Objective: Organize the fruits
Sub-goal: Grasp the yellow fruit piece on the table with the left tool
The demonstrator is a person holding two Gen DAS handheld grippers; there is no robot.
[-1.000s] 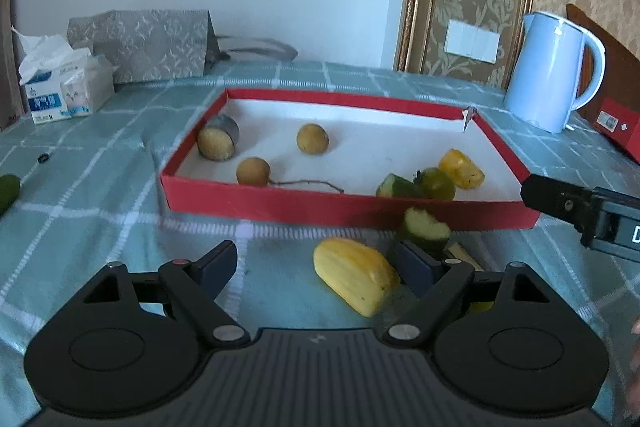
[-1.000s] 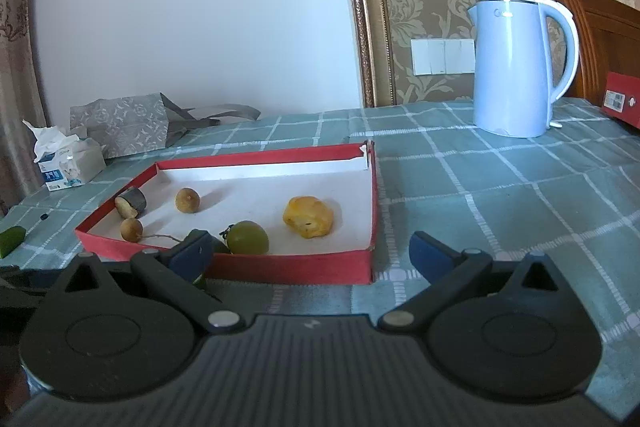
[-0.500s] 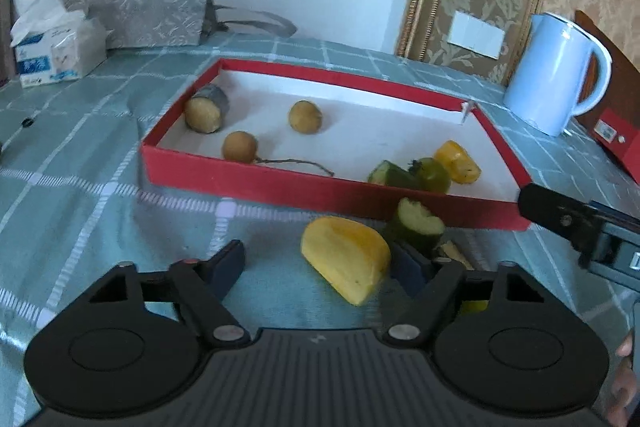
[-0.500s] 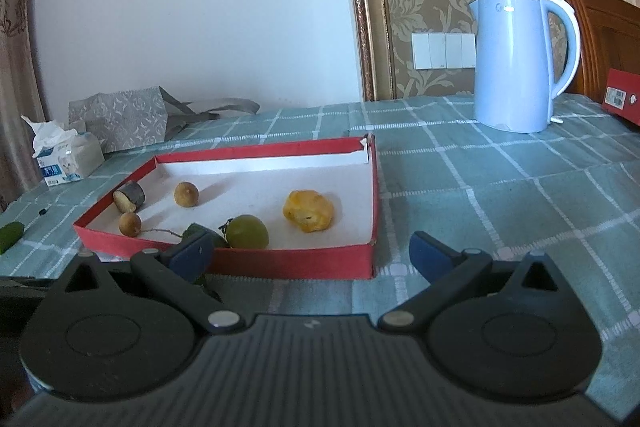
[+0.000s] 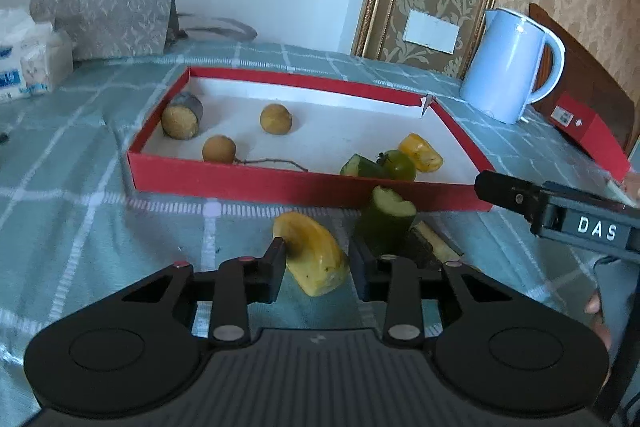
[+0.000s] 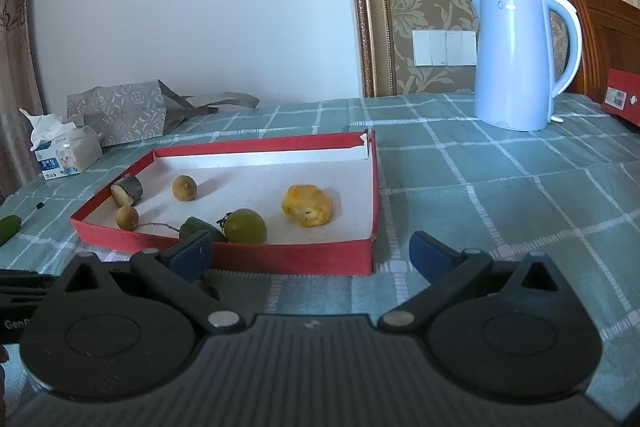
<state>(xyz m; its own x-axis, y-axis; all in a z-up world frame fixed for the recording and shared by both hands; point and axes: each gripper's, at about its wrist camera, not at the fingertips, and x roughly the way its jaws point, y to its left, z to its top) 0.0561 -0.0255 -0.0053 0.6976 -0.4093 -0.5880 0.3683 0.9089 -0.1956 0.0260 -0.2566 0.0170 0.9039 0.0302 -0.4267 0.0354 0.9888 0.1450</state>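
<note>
A red tray (image 5: 248, 181) with a white floor holds two brown longans, a cut brown piece (image 5: 181, 115), a green tomato (image 5: 400, 165), a green piece and a yellow piece (image 5: 421, 152). In front of it on the cloth lie a yellow fruit wedge (image 5: 314, 254) and a green cucumber piece (image 5: 386, 221). My left gripper (image 5: 318, 269) has its fingers closed against both sides of the yellow wedge. My right gripper (image 6: 310, 253) is open and empty, in front of the tray's (image 6: 280, 259) near right corner; it also shows at the right of the left wrist view (image 5: 560, 211).
A light blue kettle (image 6: 516, 59) stands at the back right, with a red box (image 6: 622, 97) beyond it. A grey patterned bag (image 6: 120, 111) and a tissue pack (image 6: 64, 149) sit at the back left. A green piece (image 6: 8, 229) lies at the far left.
My left gripper has moved forward and down, and its fingers have closed from wide open onto the yellow wedge. The right gripper has barely moved.
</note>
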